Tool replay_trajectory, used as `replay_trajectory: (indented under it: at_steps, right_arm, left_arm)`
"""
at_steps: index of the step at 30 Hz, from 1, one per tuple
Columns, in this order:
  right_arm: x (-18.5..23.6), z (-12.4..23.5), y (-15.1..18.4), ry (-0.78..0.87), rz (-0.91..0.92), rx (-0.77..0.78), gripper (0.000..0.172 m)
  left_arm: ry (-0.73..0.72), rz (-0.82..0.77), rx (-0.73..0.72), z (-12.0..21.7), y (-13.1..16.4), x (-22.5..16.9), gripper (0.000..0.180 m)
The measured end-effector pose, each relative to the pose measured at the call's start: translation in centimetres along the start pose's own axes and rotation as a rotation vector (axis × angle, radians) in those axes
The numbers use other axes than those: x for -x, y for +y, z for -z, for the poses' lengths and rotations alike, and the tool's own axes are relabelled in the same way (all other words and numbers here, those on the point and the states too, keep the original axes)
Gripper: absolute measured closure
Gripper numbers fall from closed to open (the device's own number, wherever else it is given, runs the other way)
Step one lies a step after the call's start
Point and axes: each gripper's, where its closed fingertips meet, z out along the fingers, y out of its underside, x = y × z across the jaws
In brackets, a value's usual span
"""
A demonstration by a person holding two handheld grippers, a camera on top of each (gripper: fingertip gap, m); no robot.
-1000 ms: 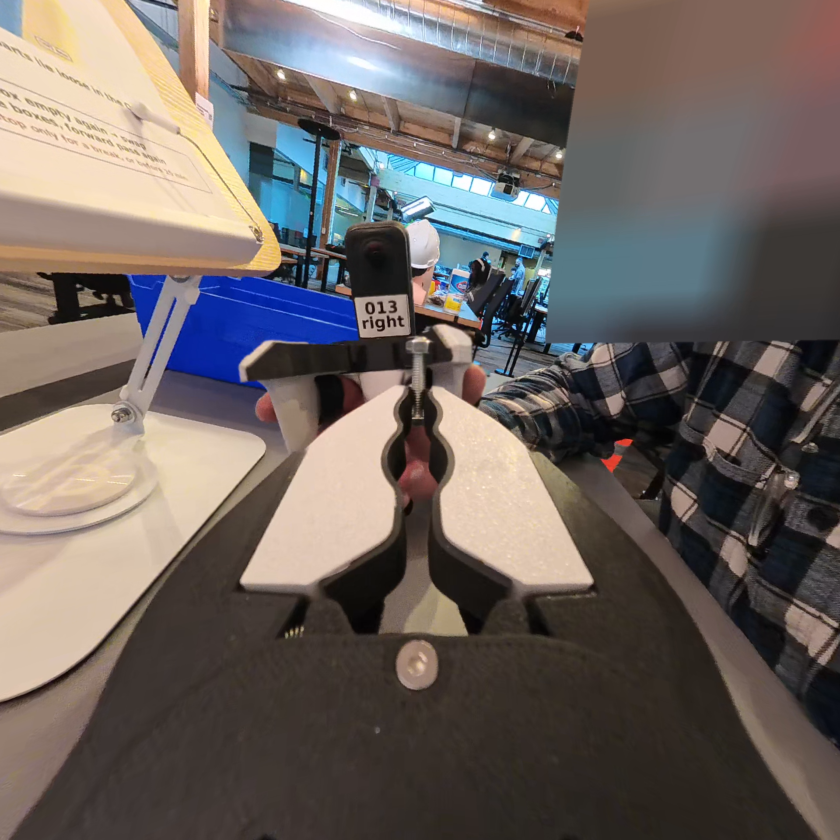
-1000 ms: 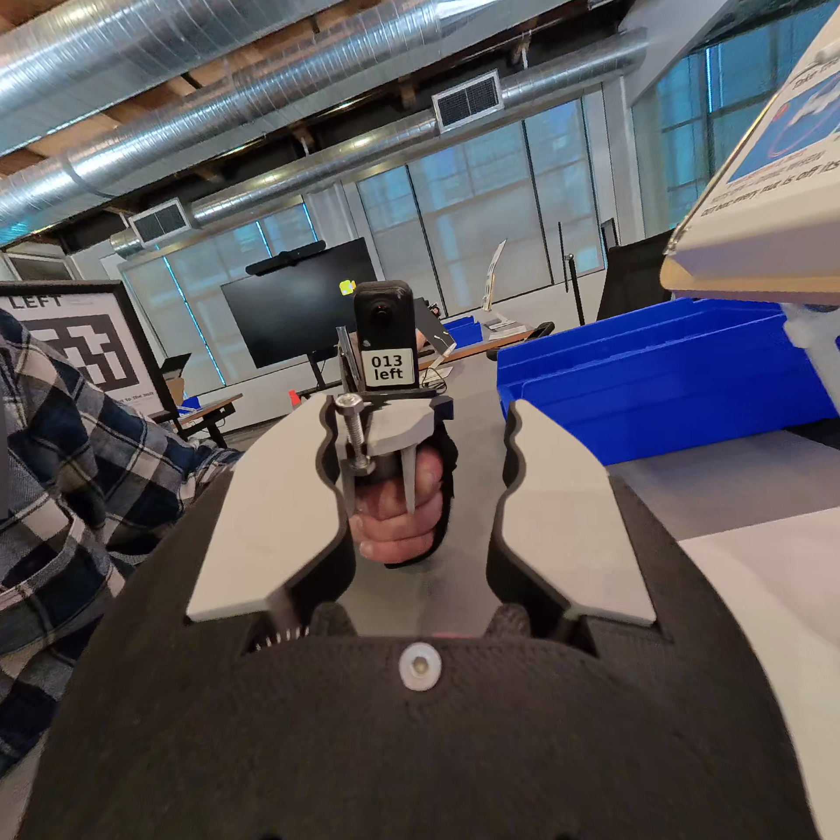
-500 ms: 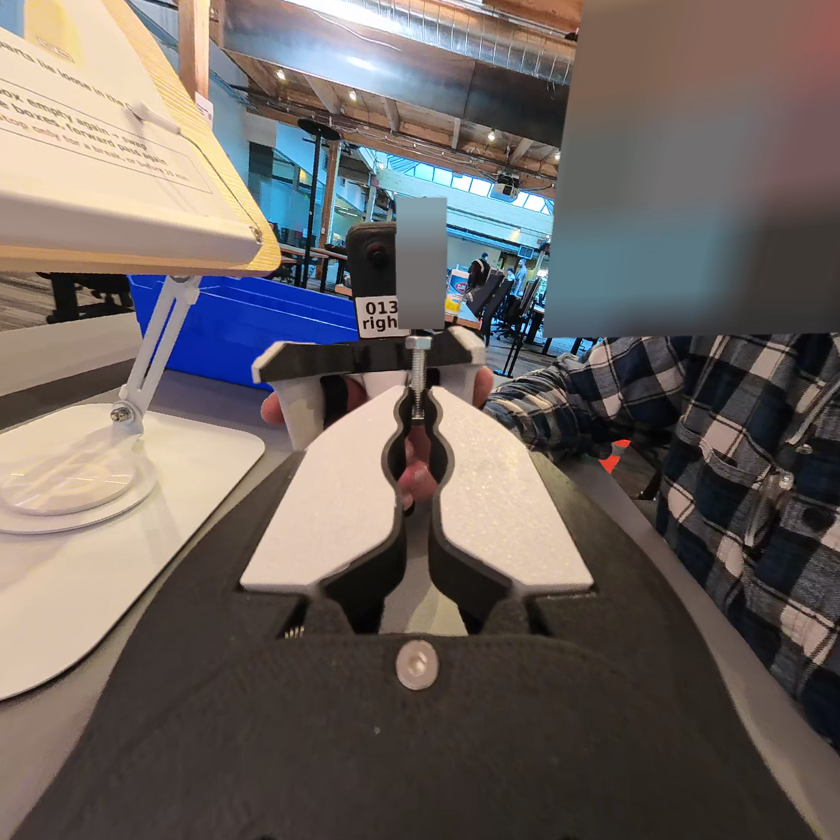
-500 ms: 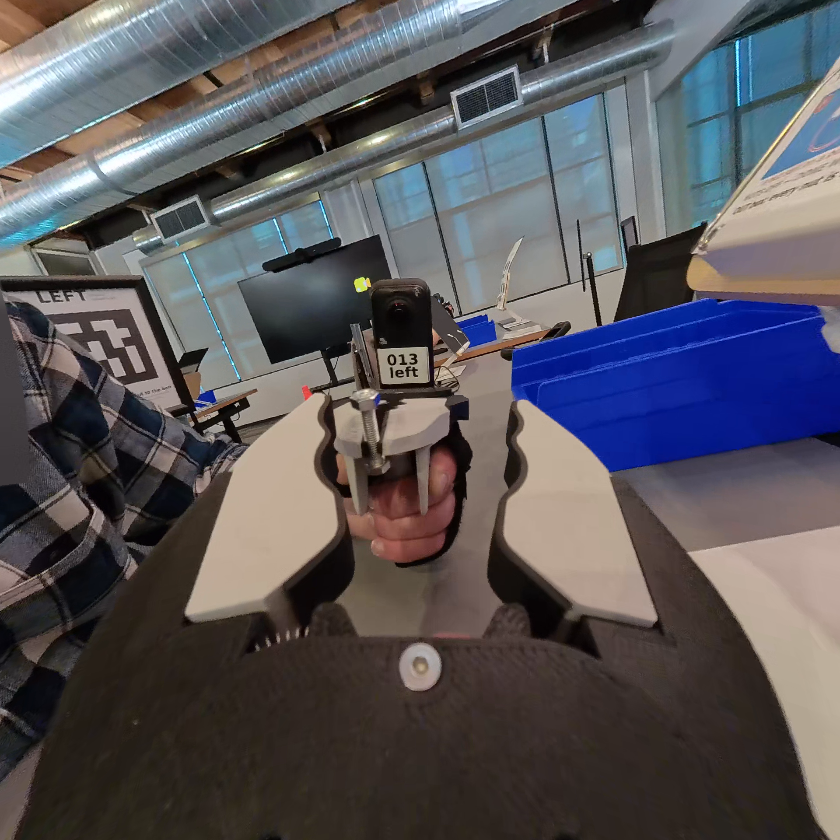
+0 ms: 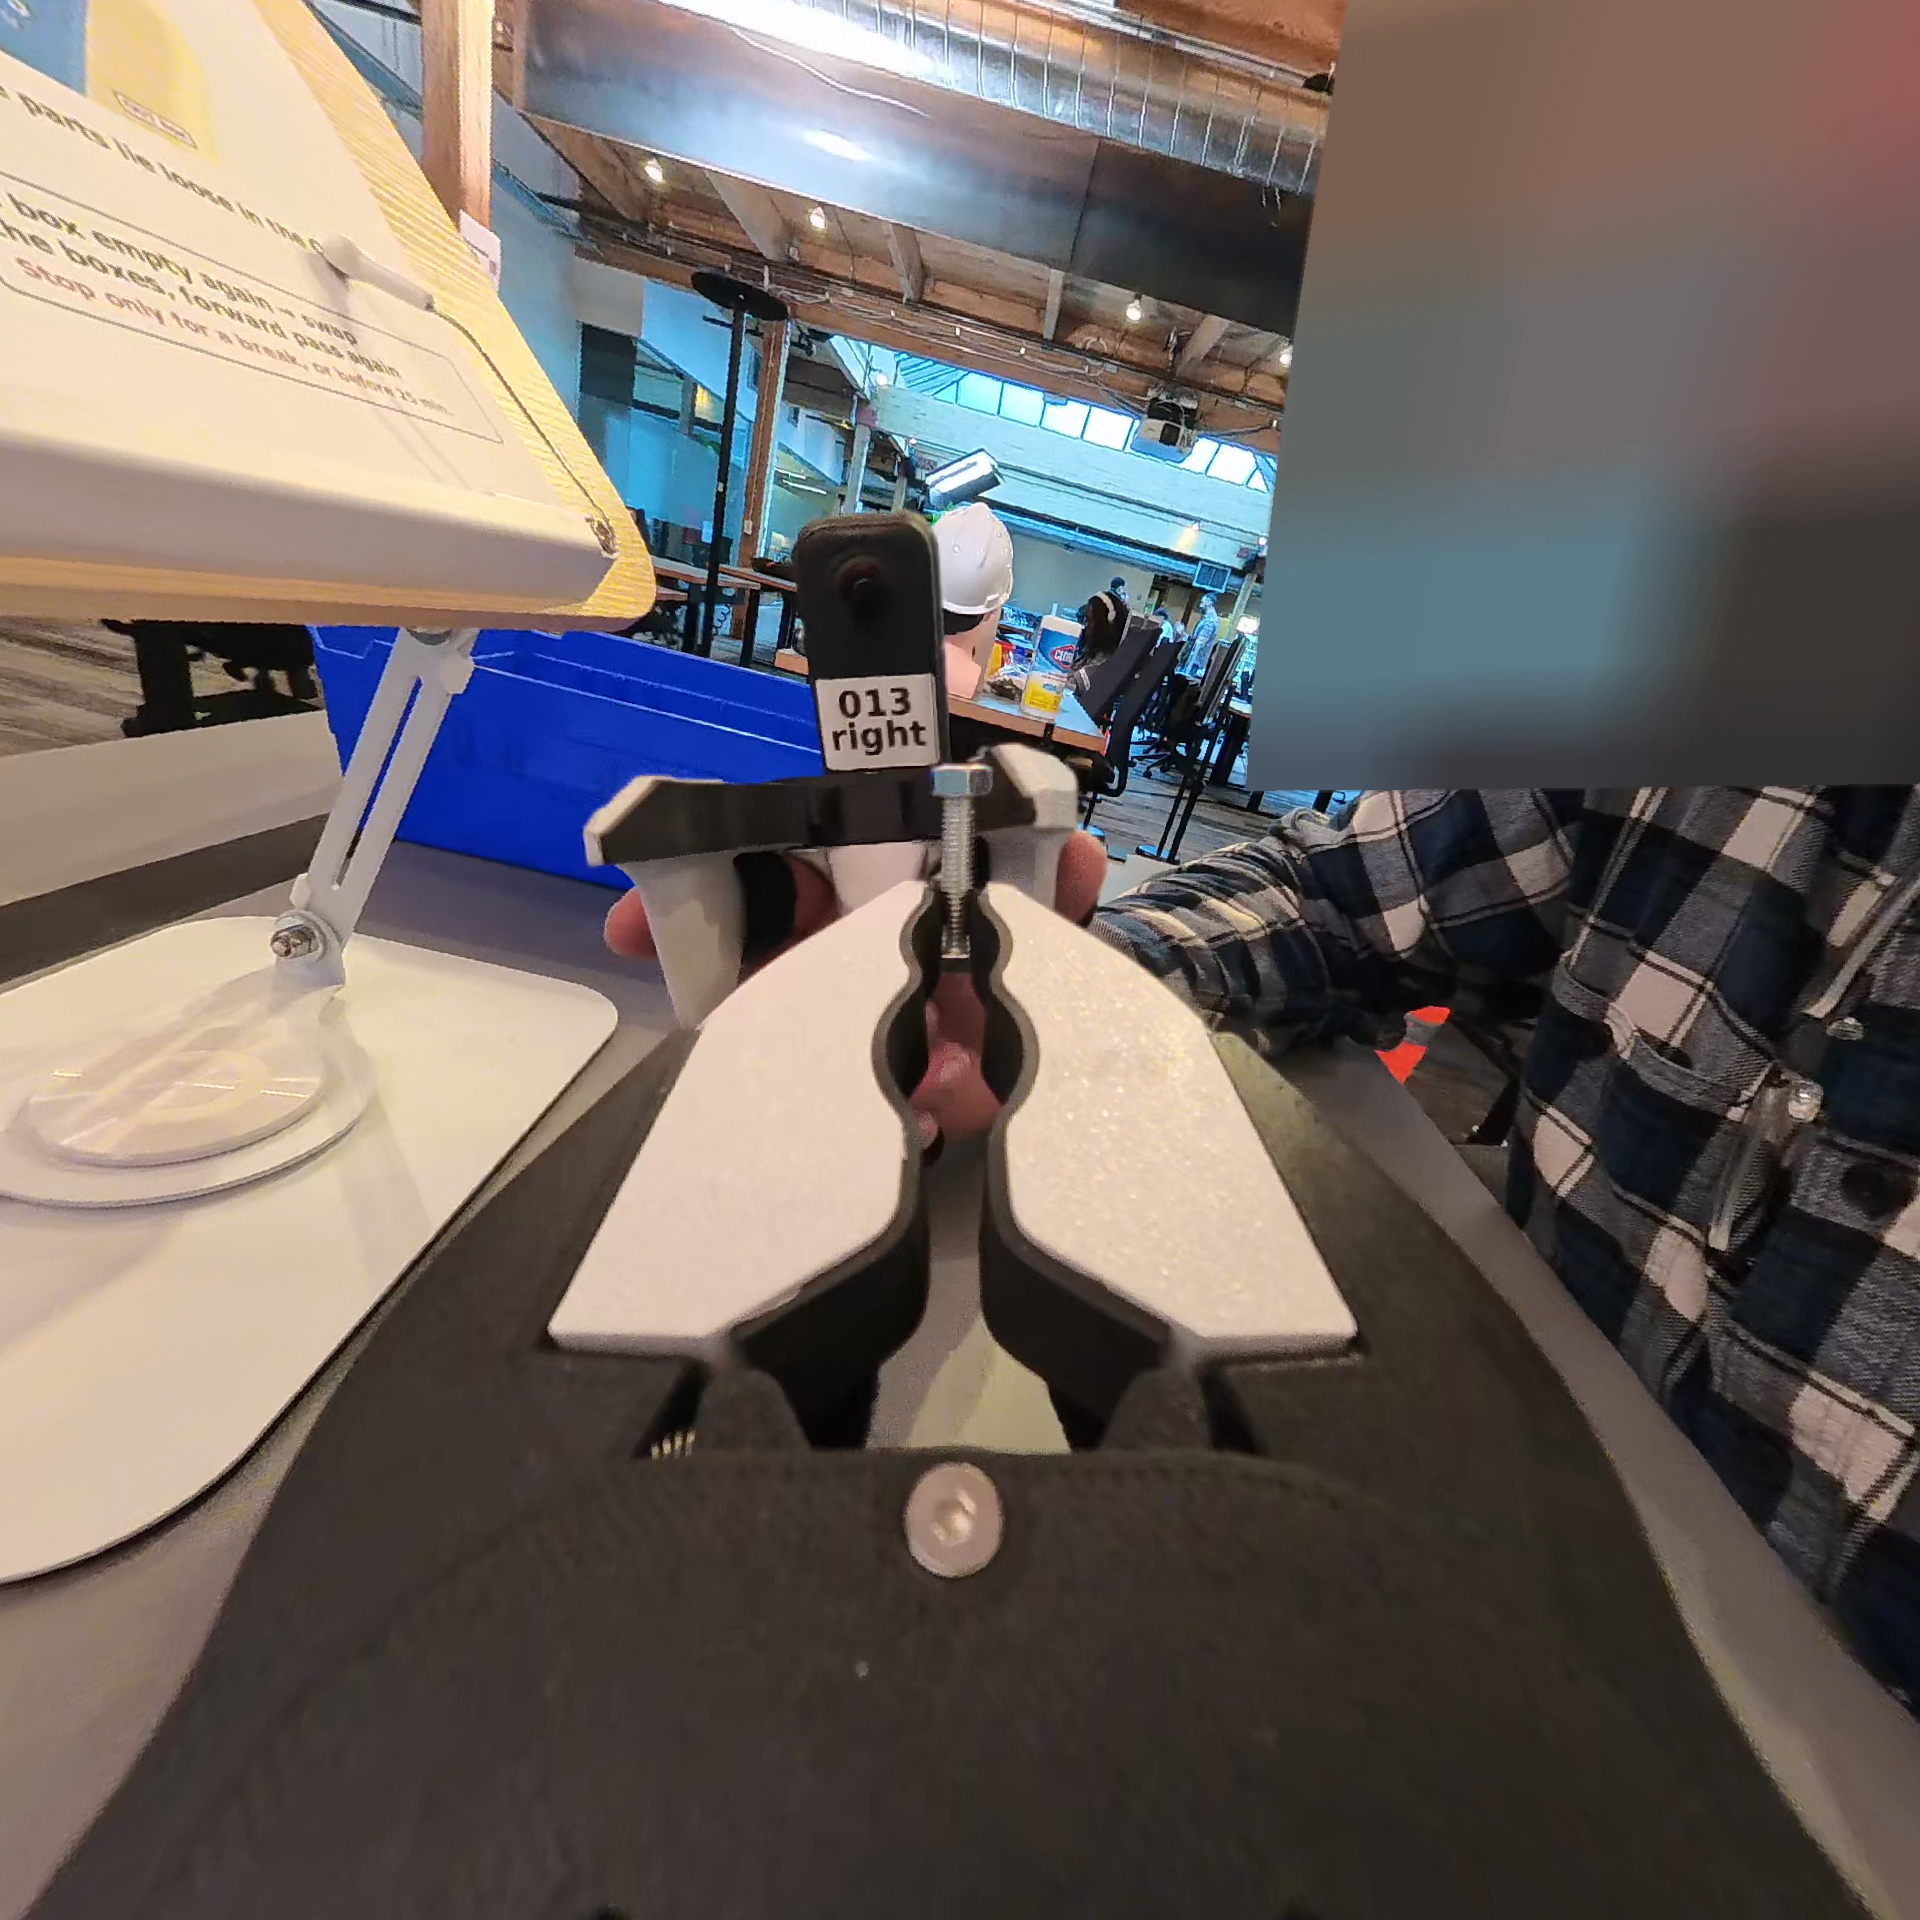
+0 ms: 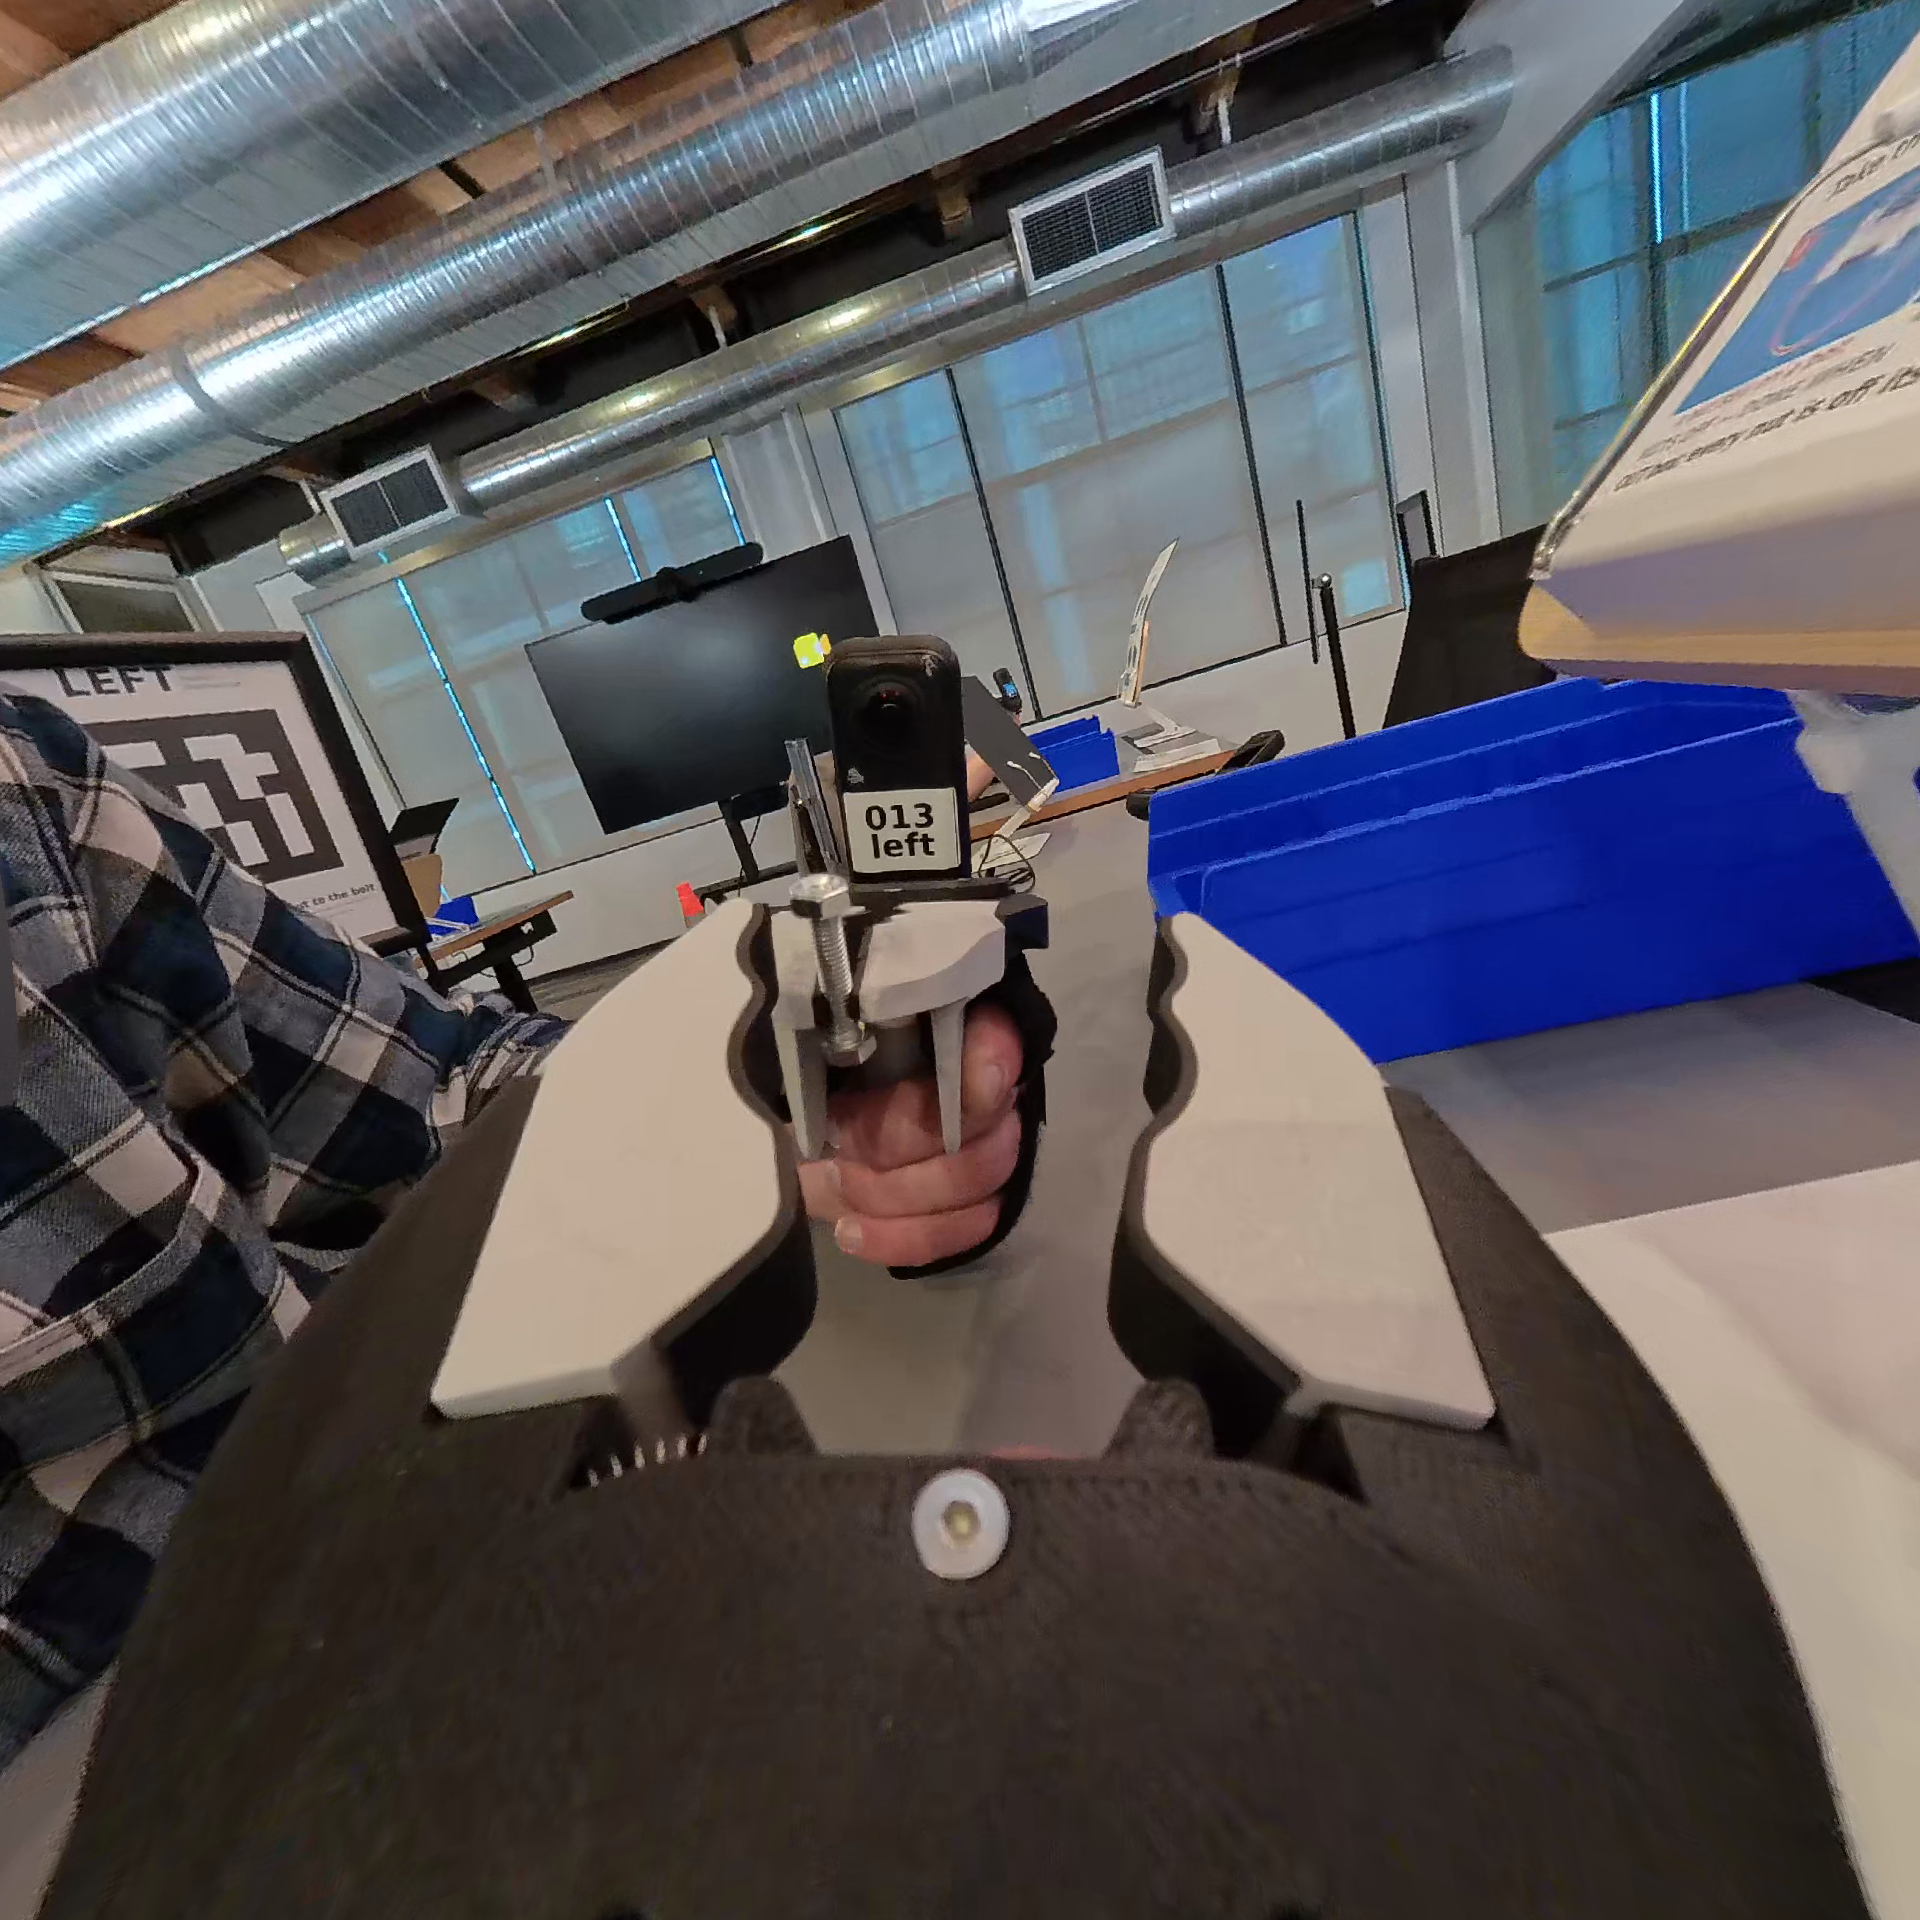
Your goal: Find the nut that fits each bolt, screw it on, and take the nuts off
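Two tongs face off: left tongs (image 5: 957,914) still pinch upright threaded silver hex-head bolt (image 5: 958,862), nut at its lower tip; right tongs (image 6: 951,997), spread, have drifted so the bolt sits at 9 o'clock.

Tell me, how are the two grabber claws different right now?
The left gripper has its fingers nearly together, clamped on a silver bolt; the right gripper has its fingers spread wide. The left gripper keeps the bolt standing upright, head on top; the right gripper holds nothing. Both have white fingers with wavy black inner edges, and each is held in a hand.
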Motion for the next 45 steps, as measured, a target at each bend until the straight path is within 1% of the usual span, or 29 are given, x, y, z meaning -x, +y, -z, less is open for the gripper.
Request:
replay_trajectory:
  at_steps: [4,6,9,12,16,20,24,27,30,34,36,45]
  right_arm:
    - [-0.5,0.3,0.0,0.019,-0.007,0.002,0.101]
    - [-1.1,0.7,-0.2,0.037,-0.016,-0.008,0.106]
    - [-2.0,1.4,-0.5,0.055,-0.048,-0.026,0.106]
    - [-1.1,1.0,-0.5,0.024,-0.023,-0.016,0.102]
    - [0.1,0.0,0.2,-0.011,-0.01,0.012,0.103]
    - [-0.4,0.4,0.1,0.003,-0.02,0.005,0.102]
    - [-1.2,1.0,-0.3,0.025,-0.032,-0.012,0.105]
    - [-0.8,0.9,-0.3,0.012,-0.021,-0.007,0.106]
    - [0.0,0.5,0.0,-0.013,0.009,0.019,0.113]
    - [1.1,0.2,0.3,-0.053,0.039,0.044,0.131]
    - [1.4,0.2,0.3,-0.063,0.047,0.046,0.137]
    - [1.5,0.0,0.4,-0.057,0.033,0.051,0.137]
  left_arm:
    - [0.0,0.0,0.008,-0.1,0.1,-0.1,0.176]
    - [0.007,0.005,-0.017,0.2,-0.3,-0.1,0.176]
    - [-0.005,-0.006,-0.017,0.3,-0.6,0.0,0.176]
    - [-0.008,0.0,-0.012,0.3,-0.3,0.1,0.176]
    - [0.006,-0.001,0.011,-0.1,0.1,-0.2,0.176]
    - [0.005,0.001,0.009,-0.1,0.1,-0.2,0.176]
    - [-0.004,-0.004,-0.007,0.2,-0.3,-0.1,0.176]
    - [-0.013,-0.008,0.0,0.2,-0.2,0.1,0.176]
    - [-0.025,-0.013,0.009,0.3,-0.1,0.2,0.176]
    - [-0.038,-0.028,0.029,0.2,0.1,0.3,0.176]
    - [-0.04,-0.038,0.046,0.1,0.4,0.3,0.176]
    - [-0.032,-0.042,0.065,-0.2,0.8,0.0,0.176]
